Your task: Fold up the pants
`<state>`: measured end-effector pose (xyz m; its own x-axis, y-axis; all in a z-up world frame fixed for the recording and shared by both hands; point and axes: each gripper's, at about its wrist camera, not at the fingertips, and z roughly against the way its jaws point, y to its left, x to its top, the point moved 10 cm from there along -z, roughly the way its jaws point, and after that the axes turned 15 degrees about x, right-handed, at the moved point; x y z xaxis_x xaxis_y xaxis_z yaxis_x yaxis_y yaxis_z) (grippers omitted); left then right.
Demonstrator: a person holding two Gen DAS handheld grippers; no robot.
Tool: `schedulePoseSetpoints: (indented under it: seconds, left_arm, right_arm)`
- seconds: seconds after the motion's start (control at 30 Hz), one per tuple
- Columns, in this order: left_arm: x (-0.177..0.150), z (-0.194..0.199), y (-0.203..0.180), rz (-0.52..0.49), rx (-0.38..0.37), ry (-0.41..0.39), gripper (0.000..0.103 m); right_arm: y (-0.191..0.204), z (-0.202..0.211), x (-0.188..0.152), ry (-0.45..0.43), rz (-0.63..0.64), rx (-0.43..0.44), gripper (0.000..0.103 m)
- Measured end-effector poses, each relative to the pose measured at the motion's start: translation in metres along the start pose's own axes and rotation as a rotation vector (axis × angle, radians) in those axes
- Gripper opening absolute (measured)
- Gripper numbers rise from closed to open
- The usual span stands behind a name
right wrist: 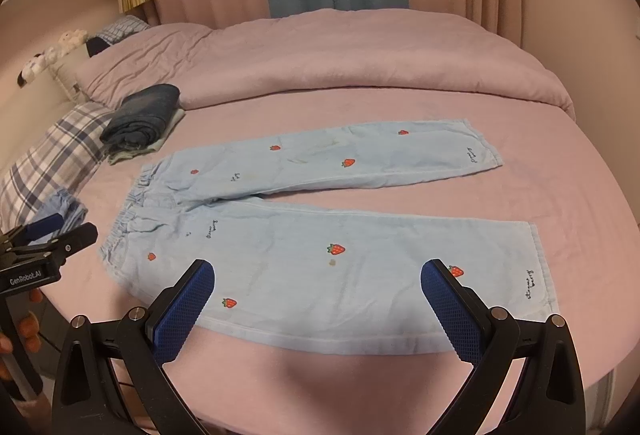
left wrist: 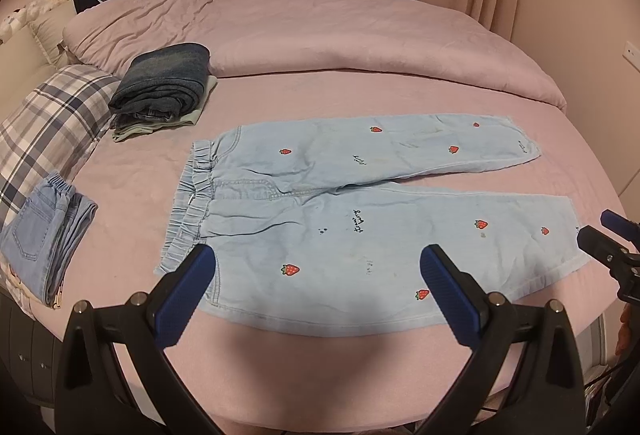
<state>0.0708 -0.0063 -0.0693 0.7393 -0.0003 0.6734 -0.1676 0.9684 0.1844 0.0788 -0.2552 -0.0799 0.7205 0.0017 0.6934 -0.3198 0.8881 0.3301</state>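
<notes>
Light blue pants [left wrist: 340, 219] with red strawberry prints lie flat and spread open on the pink bed, waistband to the left, both legs running right. They also show in the right wrist view [right wrist: 320, 235]. My left gripper [left wrist: 318, 267] is open and empty, hovering over the near leg by the waist end. My right gripper [right wrist: 318, 277] is open and empty over the near leg toward its hem. The right gripper also shows at the edge of the left wrist view [left wrist: 604, 235]; the left gripper also shows at the edge of the right wrist view [right wrist: 60, 231].
A stack of folded dark jeans [left wrist: 164, 87] lies at the back left. A folded pair of blue jeans [left wrist: 44, 239] sits at the left edge beside a plaid pillow [left wrist: 44, 127]. A bunched pink duvet [left wrist: 320, 35] lies across the back. Curtains hang behind.
</notes>
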Motion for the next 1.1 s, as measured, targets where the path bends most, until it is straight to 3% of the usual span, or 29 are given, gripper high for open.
schedulePoseSetpoints:
  seconds: [0.63,0.77,1.1]
  left_arm:
    - [0.0043,0.0039,-0.0024,0.004,-0.007,-0.017,0.102]
    - [0.0041,0.0037,-0.0034,-0.006,-0.002,-0.006,0.103]
    - [0.0046,0.0042,-0.0038,-0.004,-0.003,-0.013,0.102]
  right_arm:
    - [0.002,0.0036,0.0037,-0.005,-0.019,0.026,0.103]
    - [-0.0023,0.0019,0.0013,0.014,0.028,-0.035,0.103]
    - [0.0001,0.0028,0.0018,0.006,0.007,-0.01,0.103]
